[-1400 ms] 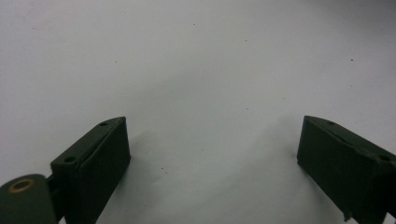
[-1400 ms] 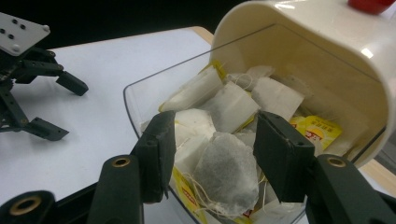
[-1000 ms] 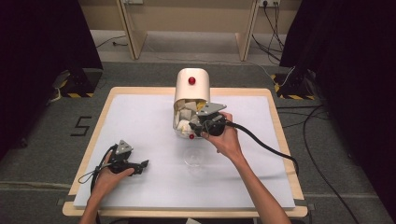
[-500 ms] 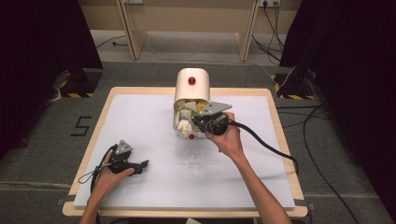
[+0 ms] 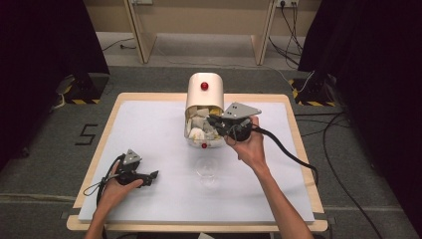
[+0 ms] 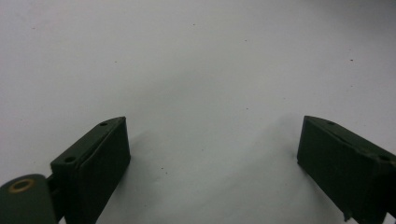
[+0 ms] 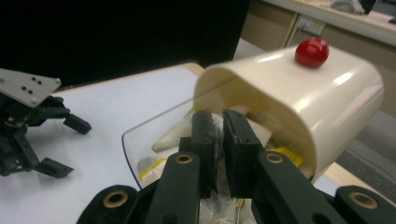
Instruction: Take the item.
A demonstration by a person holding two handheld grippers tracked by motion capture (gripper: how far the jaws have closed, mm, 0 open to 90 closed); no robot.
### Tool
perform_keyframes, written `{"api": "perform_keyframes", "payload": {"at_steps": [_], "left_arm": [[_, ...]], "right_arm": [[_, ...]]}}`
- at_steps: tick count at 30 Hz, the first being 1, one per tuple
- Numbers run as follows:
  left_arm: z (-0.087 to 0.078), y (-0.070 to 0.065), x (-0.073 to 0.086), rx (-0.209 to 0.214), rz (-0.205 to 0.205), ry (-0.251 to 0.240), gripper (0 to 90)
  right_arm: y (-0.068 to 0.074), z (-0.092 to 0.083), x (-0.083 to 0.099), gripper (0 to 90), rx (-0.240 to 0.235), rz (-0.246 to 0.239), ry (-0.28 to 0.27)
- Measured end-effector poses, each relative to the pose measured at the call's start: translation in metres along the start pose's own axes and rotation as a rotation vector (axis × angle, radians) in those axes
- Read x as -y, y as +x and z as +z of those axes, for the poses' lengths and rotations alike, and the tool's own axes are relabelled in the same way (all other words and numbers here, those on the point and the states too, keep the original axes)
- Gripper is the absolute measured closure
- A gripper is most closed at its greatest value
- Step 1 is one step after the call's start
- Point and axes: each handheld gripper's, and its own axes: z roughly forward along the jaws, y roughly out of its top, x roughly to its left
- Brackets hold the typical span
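Tabletop (image 5: 149, 129): I had the white sheet over the wooden board, with the whole job sitting toward its far middle.

Bread-bin container (image 5: 204, 92): cream, rounded top, a red knob (image 5: 204, 86) on it. Its clear front (image 5: 199, 142) was swung down toward me, and it stood at the far centre of the tabletop.

Packets (image 5: 198, 130): a heap of white and yellowish sachets lay inside the open mouth. I couldn't tell how many.

Right claw (image 7: 219, 140): I had it at the mouth of the container, its jaws just closing, and there it was, clenched on one pale packet (image 7: 215, 122) pinched between the pads. From the high view it sat just right of the opening (image 5: 214, 121), my hand behind it, the cable trailing off to the right.

Left claw (image 6: 212, 149): released, jaws wide apart, nothing between them but bare white sheet. I held it low on the near left of the tabletop (image 5: 149, 177), well apart from the container.

Clear glass (image 5: 206, 172): a faint see-through thing stood on the sheet near me, between the two hands. I couldn't make out more.
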Motion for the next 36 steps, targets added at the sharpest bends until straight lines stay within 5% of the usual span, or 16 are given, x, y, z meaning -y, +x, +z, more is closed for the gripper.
{"api": "perform_keyframes", "payload": {"at_steps": [8, 20, 28, 36], "left_arm": [[0.000, 0.000, 0.000, 0.000, 0.000, -0.001, 8.5], [0.000, 0.000, 0.000, -0.001, -0.001, -0.001, 8.5], [0.000, 0.000, 0.000, -0.001, 0.000, -0.001, 8.5], [0.000, 0.000, 0.000, -0.001, 0.000, -0.001, 8.5]], "right_arm": [[0.005, -0.017, -0.010, 83.8, -0.033, 0.006, -0.059], [0.023, -0.035, -0.007, 83.8, -0.083, -0.022, -0.060], [0.044, -0.040, 0.003, 83.7, -0.141, -0.061, -0.025], [0.055, -0.025, 0.025, 83.5, -0.180, -0.079, 0.051]]}}
